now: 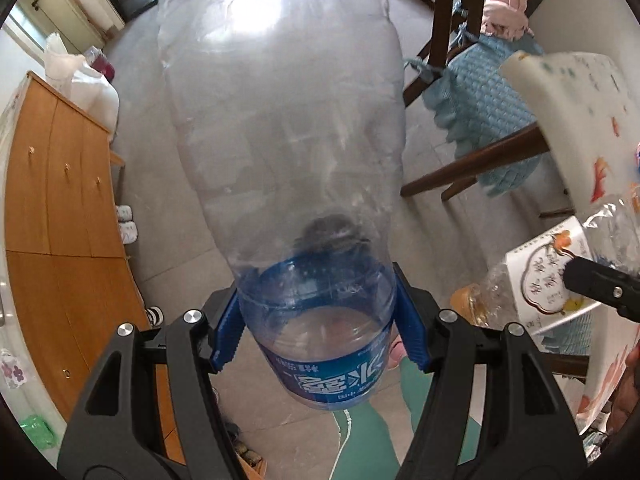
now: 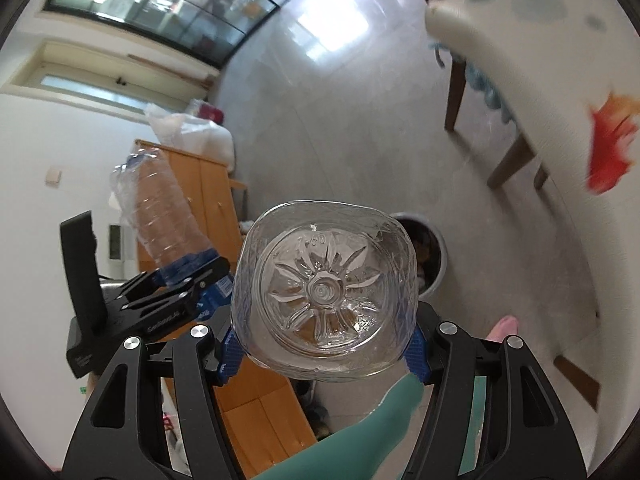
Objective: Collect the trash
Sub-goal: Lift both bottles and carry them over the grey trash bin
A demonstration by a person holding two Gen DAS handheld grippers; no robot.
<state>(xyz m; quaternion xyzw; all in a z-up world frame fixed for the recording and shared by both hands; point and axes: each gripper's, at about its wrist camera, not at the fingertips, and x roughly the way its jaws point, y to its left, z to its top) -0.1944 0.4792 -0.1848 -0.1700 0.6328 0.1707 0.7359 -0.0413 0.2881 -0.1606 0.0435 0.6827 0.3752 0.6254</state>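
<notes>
My left gripper is shut on a clear plastic water bottle with a blue label, gripped near the label end, its base pointing away over the floor. It also shows in the right wrist view, with the left gripper under it. My right gripper is shut on a second clear bottle, seen base-on. A grey trash bin with dark contents stands on the floor just behind that bottle. The right gripper's finger and its bottle show at the left wrist view's right edge.
A white patterned table edge runs along the right. Wooden chairs with a blue cushion stand beyond it. An orange wooden cabinet lines the left wall. The person's green-clad leg is below the grippers.
</notes>
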